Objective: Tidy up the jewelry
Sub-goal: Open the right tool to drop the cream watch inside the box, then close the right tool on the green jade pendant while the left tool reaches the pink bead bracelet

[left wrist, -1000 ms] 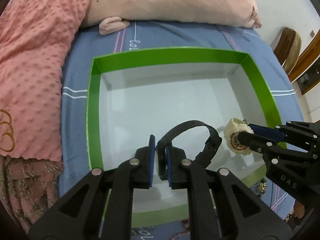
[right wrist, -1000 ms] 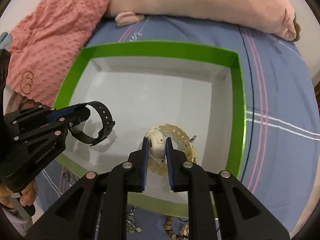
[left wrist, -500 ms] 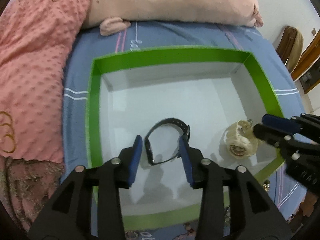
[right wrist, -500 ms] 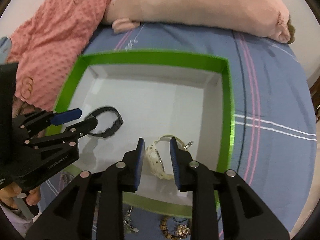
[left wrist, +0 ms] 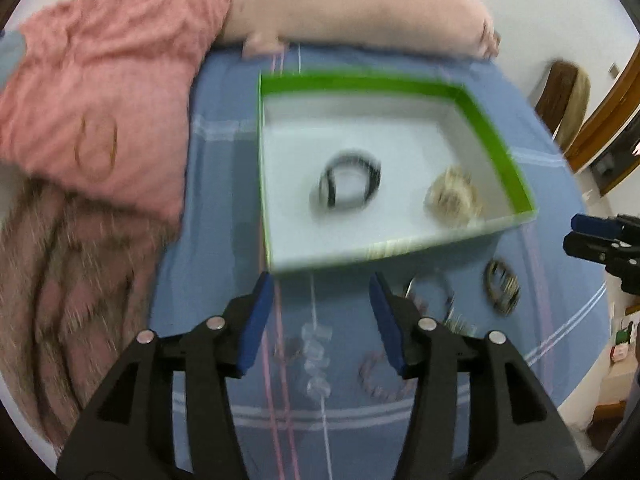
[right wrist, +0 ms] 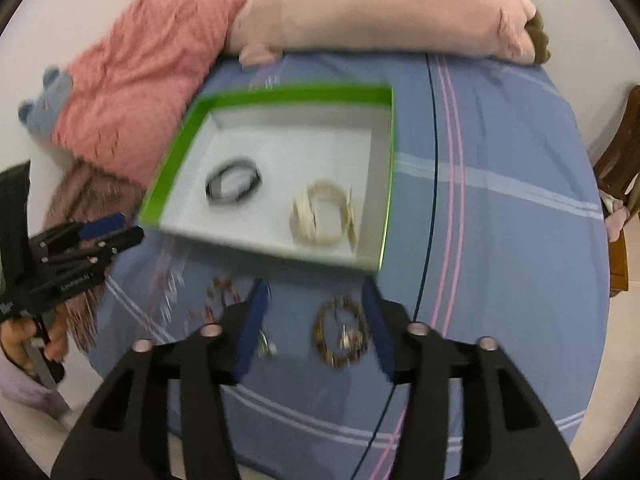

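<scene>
Blue striped bedding carries a green-rimmed box holding a black watch and a cream watch side by side (both blurred), while the left gripper and right gripper hover spread wide and empty above loose bracelets nearer the cameras.

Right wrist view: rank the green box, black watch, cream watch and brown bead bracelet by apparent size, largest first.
1. Green box, by far.
2. Cream watch.
3. Black watch and brown bead bracelet: they look about alike, and the bracelet lies nearer the camera, so I won't rank them.
</scene>
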